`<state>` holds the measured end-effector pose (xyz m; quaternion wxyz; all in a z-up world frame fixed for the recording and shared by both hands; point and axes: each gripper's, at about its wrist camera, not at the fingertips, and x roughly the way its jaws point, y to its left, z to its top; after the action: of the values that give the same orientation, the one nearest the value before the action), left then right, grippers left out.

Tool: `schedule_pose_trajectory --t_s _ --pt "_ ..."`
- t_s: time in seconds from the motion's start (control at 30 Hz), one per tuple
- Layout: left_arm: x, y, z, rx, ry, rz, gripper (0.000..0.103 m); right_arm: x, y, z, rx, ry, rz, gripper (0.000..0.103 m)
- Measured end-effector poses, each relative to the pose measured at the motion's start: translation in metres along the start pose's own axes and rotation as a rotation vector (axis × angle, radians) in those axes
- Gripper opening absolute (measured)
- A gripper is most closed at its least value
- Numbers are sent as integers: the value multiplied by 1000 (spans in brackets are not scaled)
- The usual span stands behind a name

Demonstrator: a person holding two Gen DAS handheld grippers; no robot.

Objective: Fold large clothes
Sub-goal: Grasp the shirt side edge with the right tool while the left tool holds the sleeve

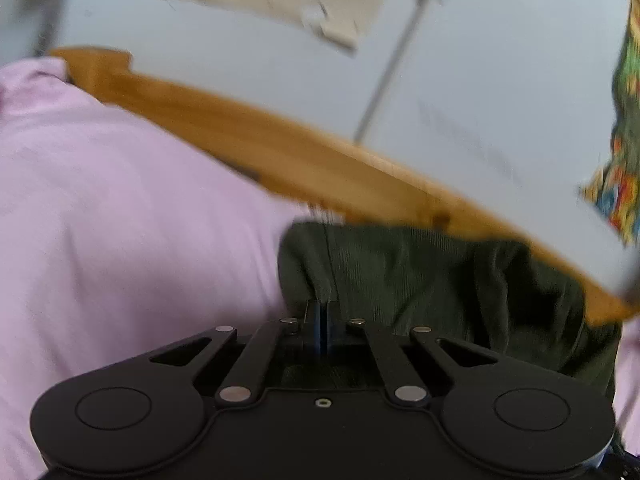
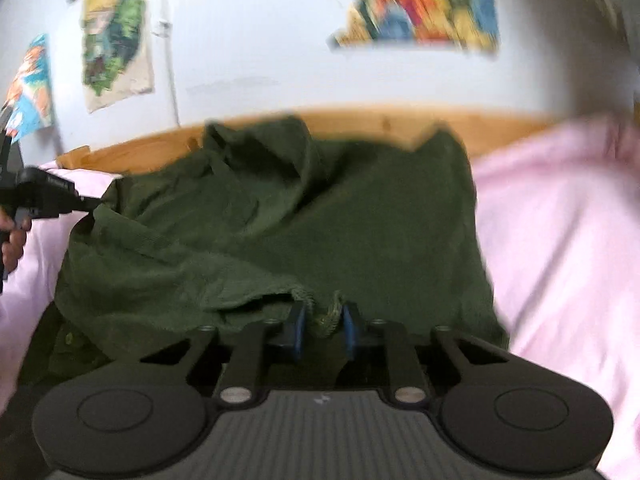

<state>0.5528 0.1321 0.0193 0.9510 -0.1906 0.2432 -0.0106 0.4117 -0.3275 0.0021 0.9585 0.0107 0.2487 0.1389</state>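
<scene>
A dark green garment (image 2: 320, 208) lies crumpled on a pink bedsheet (image 2: 560, 240). In the right wrist view my right gripper (image 2: 324, 326) is shut on a bunched piece of the garment's near hem, which sits between its blue pads (image 2: 298, 328). My left gripper (image 2: 93, 202) reaches in from the far left, its tip pinching the garment's left edge. In the left wrist view the left gripper (image 1: 322, 316) has its fingers pressed together, and a ridge of the green garment (image 1: 420, 280) runs up to the tips. Both views are blurred.
A wooden bed frame (image 1: 280, 148) borders the pink sheet (image 1: 120, 220) on the far side, against a white wall. Colourful posters (image 2: 416, 4) hang on the wall, and a thin pipe (image 1: 392, 68) runs up it. A person's hand (image 2: 12, 240) holds the left gripper's handle.
</scene>
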Motion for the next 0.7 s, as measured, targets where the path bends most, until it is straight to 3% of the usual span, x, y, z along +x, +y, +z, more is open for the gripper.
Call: schedule_pose_trajectory --t_s 0.1,0.17,0.3,0.37,0.4,0.43,0.5,0.6,0.7 --pt "-5 5 2 -20 -51 29 1 -10 9 17 -73 -113 -55 15" --pt "1 10 3 -43 -37 37 1 -8 10 27 -94 -155 -82 14" --pt "19 14 3 -56 15 24 5 27 3 34 -92 -59 -104 15" --pt "21 14 2 -21 16 20 13 42 0 30 -84 -14 -126 17" --pt "18 13 1 -7 5 10 28 43 -1 30 -77 -12 -133 21" --pt "11 14 -1 8 -14 -1 49 41 -2 29 -68 -21 -139 23" --pt "-2 17 -5 39 -48 -23 72 34 1 29 -68 -50 -138 37" --pt "-28 25 -18 68 -70 -81 76 25 6 25 -107 -78 -132 58" --pt "-40 30 -41 138 -25 -106 76 26 11 23 -117 -58 -118 62"
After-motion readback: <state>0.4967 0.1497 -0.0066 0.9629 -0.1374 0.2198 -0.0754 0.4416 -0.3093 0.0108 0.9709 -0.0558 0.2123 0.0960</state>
